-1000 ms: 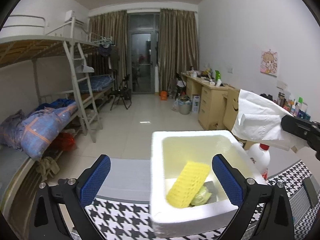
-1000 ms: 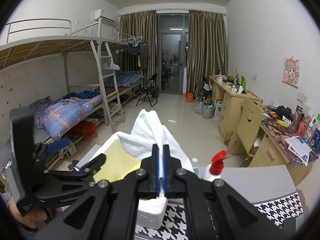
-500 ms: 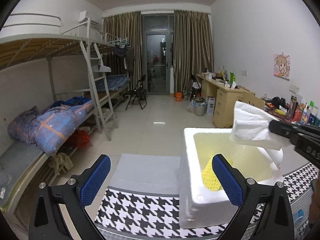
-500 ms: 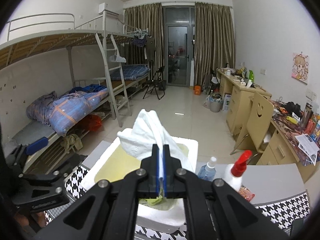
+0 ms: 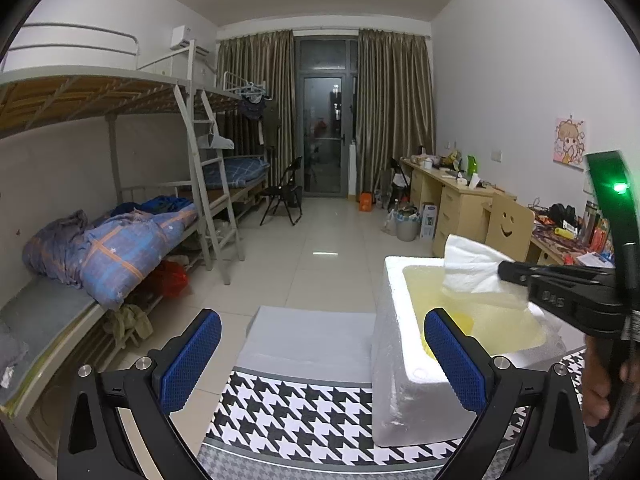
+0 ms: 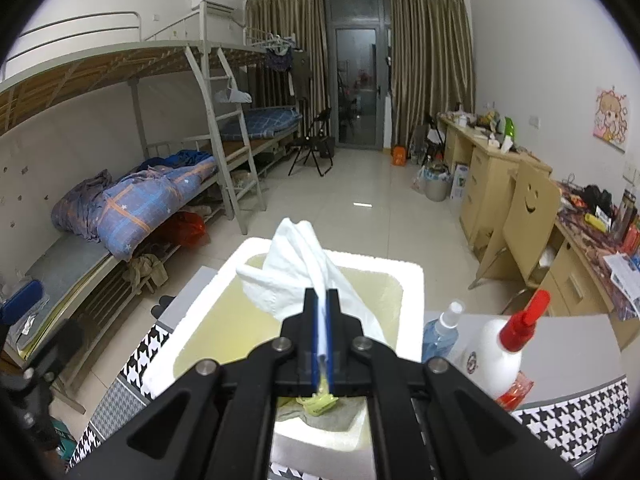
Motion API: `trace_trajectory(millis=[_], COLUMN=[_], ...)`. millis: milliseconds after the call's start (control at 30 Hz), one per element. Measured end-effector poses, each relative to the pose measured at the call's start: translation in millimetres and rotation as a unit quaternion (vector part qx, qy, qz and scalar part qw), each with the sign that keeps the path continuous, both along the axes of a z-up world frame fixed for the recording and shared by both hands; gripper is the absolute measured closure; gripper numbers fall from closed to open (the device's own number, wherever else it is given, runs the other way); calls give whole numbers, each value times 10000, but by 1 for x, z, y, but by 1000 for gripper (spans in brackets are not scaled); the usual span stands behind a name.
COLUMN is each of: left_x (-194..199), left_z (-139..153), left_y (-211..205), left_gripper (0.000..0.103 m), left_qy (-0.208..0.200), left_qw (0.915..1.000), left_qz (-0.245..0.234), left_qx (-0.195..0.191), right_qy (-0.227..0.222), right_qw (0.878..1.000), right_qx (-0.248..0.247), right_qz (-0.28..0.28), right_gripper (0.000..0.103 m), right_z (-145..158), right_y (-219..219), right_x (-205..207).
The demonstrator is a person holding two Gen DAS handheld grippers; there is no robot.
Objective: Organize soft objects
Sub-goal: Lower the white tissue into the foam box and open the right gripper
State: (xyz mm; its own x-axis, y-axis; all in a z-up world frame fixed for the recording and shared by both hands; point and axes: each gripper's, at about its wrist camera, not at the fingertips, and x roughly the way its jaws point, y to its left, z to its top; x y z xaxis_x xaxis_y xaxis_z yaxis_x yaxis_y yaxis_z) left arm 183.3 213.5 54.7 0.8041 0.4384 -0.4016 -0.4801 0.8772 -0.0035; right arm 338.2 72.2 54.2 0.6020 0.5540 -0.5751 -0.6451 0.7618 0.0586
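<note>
Fingers (image 6: 322, 312) pinching white cloth (image 6: 296, 264), label unreadable

There is one white foam box (image 6: 408, 280), one white cloth (image 6: 296, 264), two bottles: one blue spray bottle (image 6: 440, 336) and one white bottle with red nozzle (image 6: 496, 356). One yellow sponge (image 5: 464, 320) lies inside.

Right gripper (image 6: 322, 300) pointing forward and a bit downward, jaws pressed together with a white tissue (image 6: 296, 264) pinched between the blue pads. Left gripper (image 5: 320, 344) low in its own view, jaws spread wide, nothing between them. A hand (image 5: 604, 384) wraps the right gripper's handle (only partly visible at the frame edge).
</note>
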Motion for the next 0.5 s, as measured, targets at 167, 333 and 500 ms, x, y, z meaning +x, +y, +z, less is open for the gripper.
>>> trace_trajectory(millis=[167,333,500], left_x=[-2,0,2], left_z=[0,-1,-2], left_y=[0,0,-5], left_gripper=[1,1,1], left_qy=[-1,20,20], left_qw=[10000,10000,9999], left_qz=[-4,-32,-74], left_qx=[-28,-82,-80], right_qy=[363,235,178], right_qw=[9990,9992,9995], right_qx=[-269,-306,-205], right_qz=[23,131,141], right_gripper=[51,38,38], right_z=[-11,-8,1], right_y=[4,1,-5], right_x=[9,1,-4])
